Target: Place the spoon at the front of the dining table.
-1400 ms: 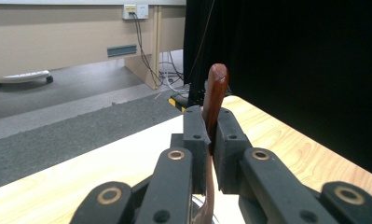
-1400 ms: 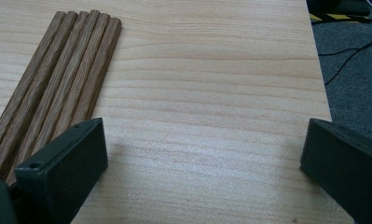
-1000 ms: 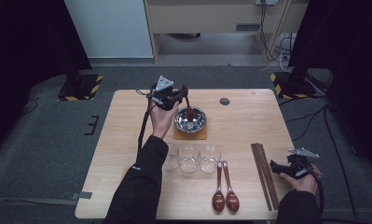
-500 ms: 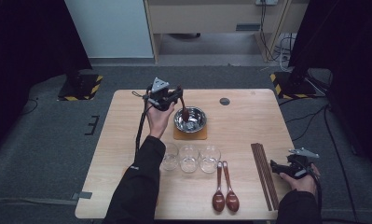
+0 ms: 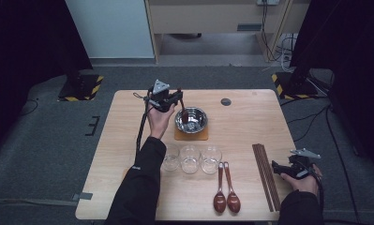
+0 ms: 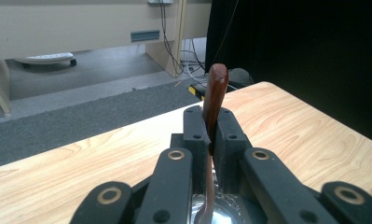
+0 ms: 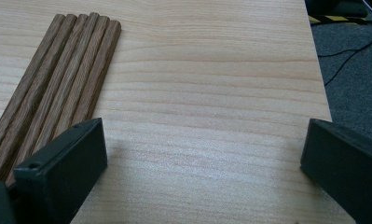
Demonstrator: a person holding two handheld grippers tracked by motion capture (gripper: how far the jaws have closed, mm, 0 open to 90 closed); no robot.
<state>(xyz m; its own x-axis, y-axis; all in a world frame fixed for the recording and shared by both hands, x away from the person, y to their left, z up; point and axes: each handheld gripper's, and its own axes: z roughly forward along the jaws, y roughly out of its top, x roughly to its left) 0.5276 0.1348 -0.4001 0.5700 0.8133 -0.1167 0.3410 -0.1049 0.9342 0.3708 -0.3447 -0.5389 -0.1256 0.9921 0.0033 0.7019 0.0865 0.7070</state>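
At the far side of the table (image 5: 250, 131), the left gripper (image 5: 177, 100) clenches the handle of a wooden spoon (image 6: 215, 100), its bowl dipping into the steel bowl (image 5: 191, 120) that sits on a brown mat (image 5: 191, 135). The right gripper (image 7: 202, 158) rests released at the near right, just beside the chopsticks (image 7: 58, 79). Three glasses (image 5: 190, 158) and two spoons (image 5: 226, 187) lie nearer.

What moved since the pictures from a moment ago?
The left gripper, shut on a spoon, shifted a little over the bowl, first toward the table's left, then back, so the spoon's end hangs in the bowl. The right gripper stayed open beside the chopsticks. The glasses and two spoons did not move.
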